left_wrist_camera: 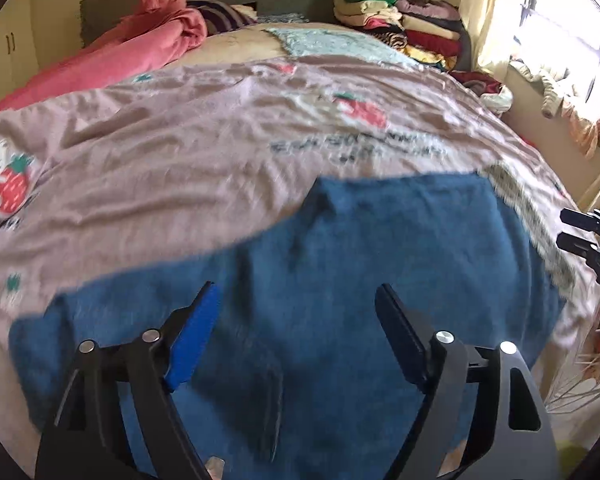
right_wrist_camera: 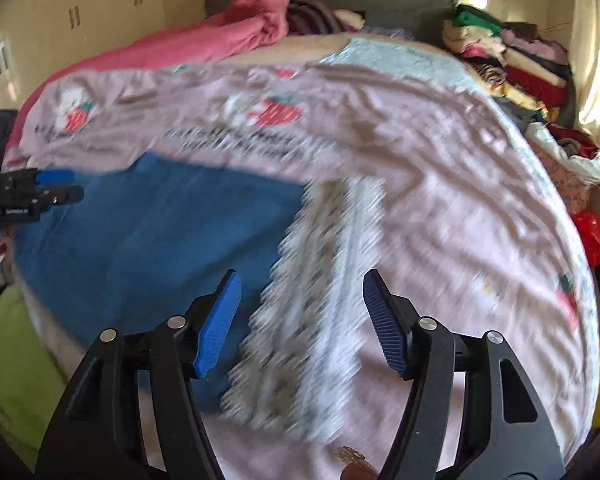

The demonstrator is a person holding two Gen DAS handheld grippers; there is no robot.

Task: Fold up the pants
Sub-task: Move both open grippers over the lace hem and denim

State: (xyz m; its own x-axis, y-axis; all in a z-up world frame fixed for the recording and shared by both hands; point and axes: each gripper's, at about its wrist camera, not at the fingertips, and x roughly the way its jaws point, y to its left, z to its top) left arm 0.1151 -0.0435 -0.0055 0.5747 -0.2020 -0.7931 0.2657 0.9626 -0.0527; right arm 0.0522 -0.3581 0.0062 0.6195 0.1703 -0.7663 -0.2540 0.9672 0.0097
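**Blue pants lie flat on a bed, both tongs empty above them**

A pair of blue pants (left_wrist_camera: pixel 340 280) lies spread near the front edge of a bed, on a pink sheet (left_wrist_camera: pixel 180 152) printed with strawberries. The left gripper (left_wrist_camera: pixel 296 332) hovers over the middle of the cloth with its jaws wide apart and nothing between them. The right gripper (right_wrist_camera: pixel 300 320) is likewise wide and empty, poised off the pants' right side over a strip of patterned white fabric (right_wrist_camera: pixel 320 300) that lies against the blue edge. Both views are smeared by motion, so seams and hems cannot be made out, and whether the pants are already folded once cannot be told.

The risks from here appear plain. The patterned strip touches the pants where the right gripper would likely close, so a careless pinch could catch it, or the sheet beneath, and drag bedding into the fold. A pinch through only the top layer would lift one thickness and leave the fold crooked. The pants also sit close to the mattress edge, and a hard pull toward the person could slide them off. A stack of folded clothes (left_wrist_camera: pixel 404 28) and a pink blanket (left_wrist_camera: pixel 140 44) sit well apart at the far end, out of harm's way.
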